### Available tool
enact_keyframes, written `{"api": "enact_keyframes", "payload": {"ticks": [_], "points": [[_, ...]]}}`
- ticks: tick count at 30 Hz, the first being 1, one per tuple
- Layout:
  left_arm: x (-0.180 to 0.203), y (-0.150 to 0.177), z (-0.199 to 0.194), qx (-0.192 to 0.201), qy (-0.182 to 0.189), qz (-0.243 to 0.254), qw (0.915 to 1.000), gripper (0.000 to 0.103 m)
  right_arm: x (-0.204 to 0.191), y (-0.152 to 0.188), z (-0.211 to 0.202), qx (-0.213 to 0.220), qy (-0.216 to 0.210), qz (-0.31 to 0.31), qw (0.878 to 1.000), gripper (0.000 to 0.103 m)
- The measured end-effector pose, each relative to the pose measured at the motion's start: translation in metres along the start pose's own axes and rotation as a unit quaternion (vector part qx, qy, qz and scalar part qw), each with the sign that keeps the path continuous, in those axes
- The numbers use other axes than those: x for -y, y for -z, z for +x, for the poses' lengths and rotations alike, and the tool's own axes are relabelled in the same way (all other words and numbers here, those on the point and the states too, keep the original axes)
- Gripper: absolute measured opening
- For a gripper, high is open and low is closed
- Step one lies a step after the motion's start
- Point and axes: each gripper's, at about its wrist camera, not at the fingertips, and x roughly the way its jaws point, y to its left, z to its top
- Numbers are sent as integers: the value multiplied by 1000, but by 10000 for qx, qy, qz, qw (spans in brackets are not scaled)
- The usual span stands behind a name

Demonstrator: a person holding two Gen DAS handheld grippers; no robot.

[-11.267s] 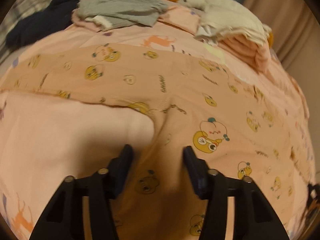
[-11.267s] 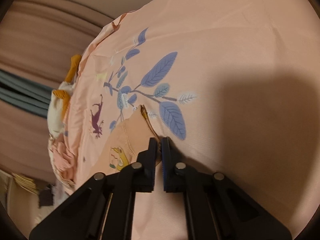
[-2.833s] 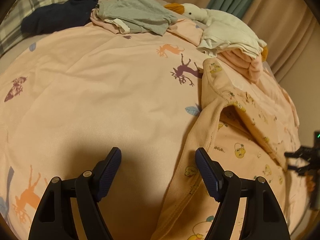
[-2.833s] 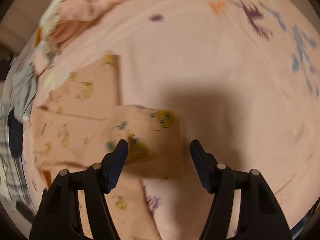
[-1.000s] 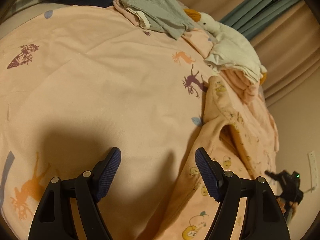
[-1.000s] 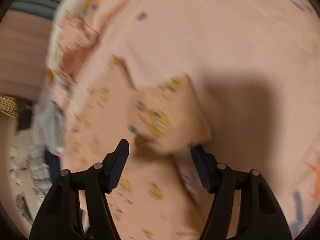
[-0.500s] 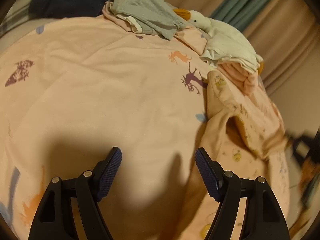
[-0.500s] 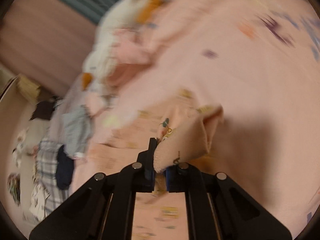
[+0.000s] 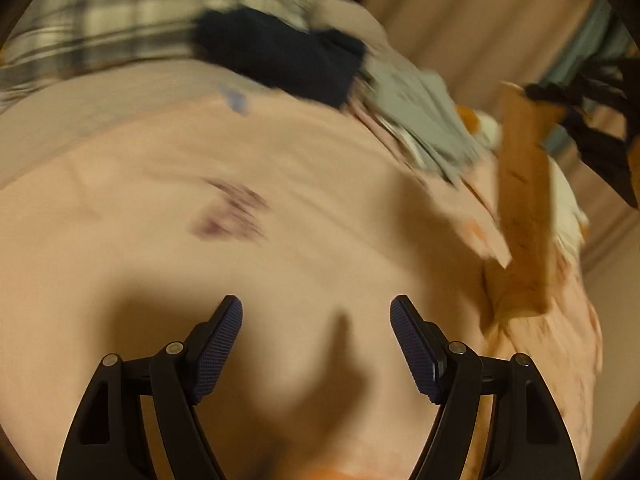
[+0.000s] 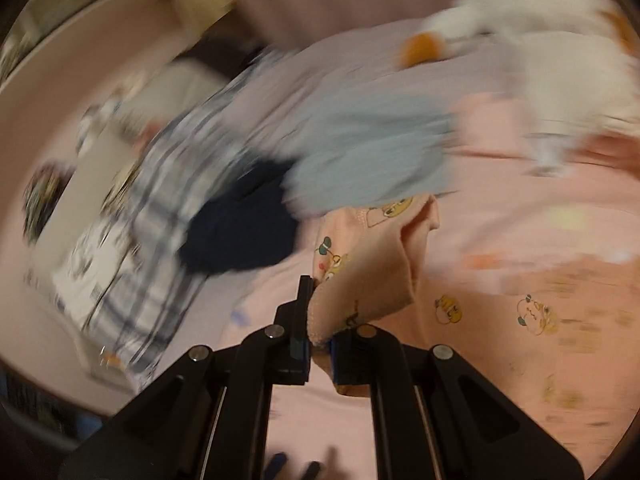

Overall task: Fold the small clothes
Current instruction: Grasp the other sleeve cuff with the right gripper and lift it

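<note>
In the left wrist view the left tool (image 9: 316, 350) gapes empty over the bed (image 9: 168, 264) while the peach garment (image 9: 524, 216) hangs lifted at right; in the right wrist view the right tool (image 10: 319, 350) pinches its folded edge, so folding looks midway, with the piled grey garment (image 10: 368, 152) and navy garment (image 10: 240, 236) untouched.

peach garment (image 10: 372, 276) w/ yellow cartoon prints, pink bedsheet (image 9: 200, 264), navy cloth (image 9: 280, 60), grey-blue top (image 10: 360, 148)
</note>
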Motion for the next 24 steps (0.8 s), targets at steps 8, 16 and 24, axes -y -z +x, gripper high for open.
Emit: {"api": "enact_keyframes", "payload": {"ticks": [8, 16, 24], "points": [[-57, -13, -4, -102, 388, -811, 9959, 75, -79, 51, 131, -965, -116, -666, 9930, 7], [-38, -10, 4, -250, 465, -551, 9971, 75, 10, 17, 86, -425, 259, -153, 9986, 7], [20, 12, 15, -632, 1065, -336, 9917, 75, 183, 25, -66, 506, 1371, 614, 9874, 7]]}}
